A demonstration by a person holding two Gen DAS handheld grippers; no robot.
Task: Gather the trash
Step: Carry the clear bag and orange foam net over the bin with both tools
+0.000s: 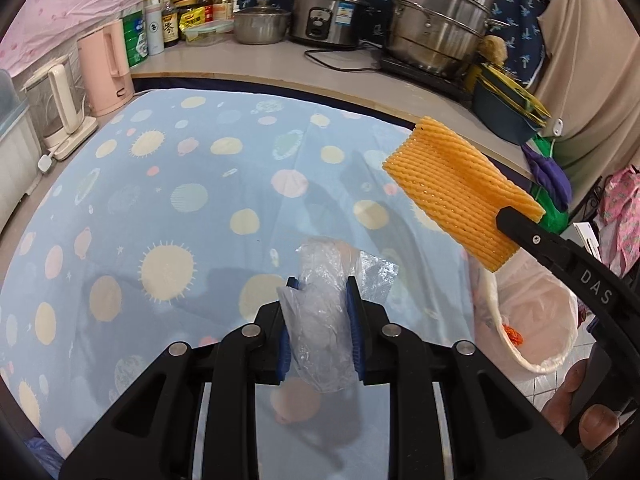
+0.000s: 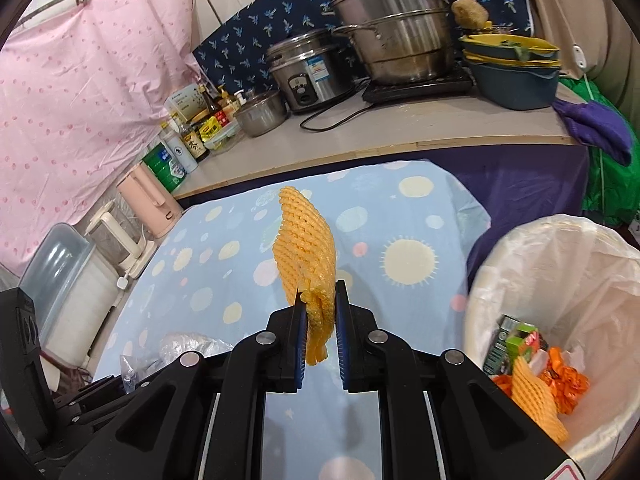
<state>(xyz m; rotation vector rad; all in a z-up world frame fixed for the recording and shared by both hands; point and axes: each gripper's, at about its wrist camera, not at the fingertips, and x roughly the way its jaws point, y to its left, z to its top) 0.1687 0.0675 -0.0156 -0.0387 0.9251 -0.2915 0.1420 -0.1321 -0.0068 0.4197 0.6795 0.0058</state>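
Note:
My left gripper [image 1: 322,292] is shut on a crumpled clear plastic bag [image 1: 320,320] and holds it above the blue patterned tablecloth [image 1: 160,200]. My right gripper [image 2: 319,292] is shut on an orange foam fruit net [image 2: 306,256], held up over the table; the net also shows in the left wrist view [image 1: 456,188]. The white-lined trash bin [image 2: 560,264] stands to the right of the table, holding another orange net [image 2: 534,400], a green carton [image 2: 516,340] and orange wrappers. The bin also shows in the left wrist view [image 1: 536,320]. The plastic bag shows low left in the right wrist view [image 2: 176,350].
A counter [image 1: 260,60] behind the table carries steel pots [image 1: 436,28], a rice cooker [image 1: 328,12], bottles, a pink kettle [image 1: 106,68] and a clear kettle [image 1: 60,108]. Blue basins [image 2: 516,72] and a purple cloth [image 2: 596,128] sit at the counter's right end.

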